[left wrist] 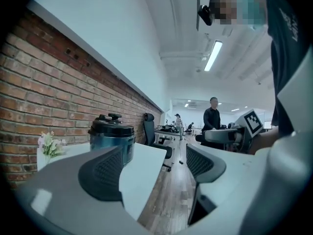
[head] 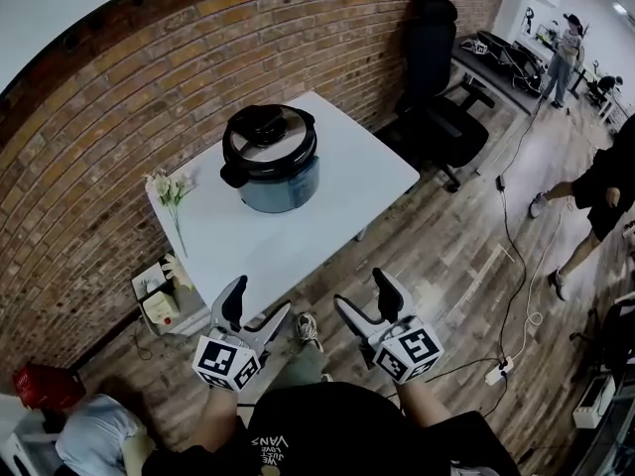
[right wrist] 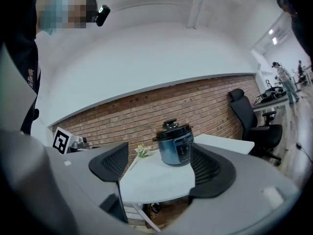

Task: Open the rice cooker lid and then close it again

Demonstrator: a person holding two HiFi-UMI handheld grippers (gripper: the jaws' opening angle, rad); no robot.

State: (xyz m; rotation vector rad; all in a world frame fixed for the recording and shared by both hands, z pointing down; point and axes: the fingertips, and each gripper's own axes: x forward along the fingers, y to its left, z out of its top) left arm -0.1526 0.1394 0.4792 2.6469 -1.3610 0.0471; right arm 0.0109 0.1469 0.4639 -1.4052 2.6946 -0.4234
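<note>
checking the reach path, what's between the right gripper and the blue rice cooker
Just bare white tabletop between the right gripper and the blue, black-lidded rice cooker; the white flowers stand off to its side. Right gripper view shows it.

Head view: your head camera looks steeply down on white table [head: 298,236]. Rice cooker [head: 270,159] sits well ahead; left gripper [head: 260,300] and right gripper [head: 362,291] show at bottom edge.
Left gripper view: low, about table height, facing along brick wall [left wrist: 29,97]. Cooker left of centre, well off.
Right gripper view: faces wall more squarely, cooker seen between jaws, well apart.
Shared by all three: cooker, table, wall. Each gripper view also catches your other gripper.
</note>
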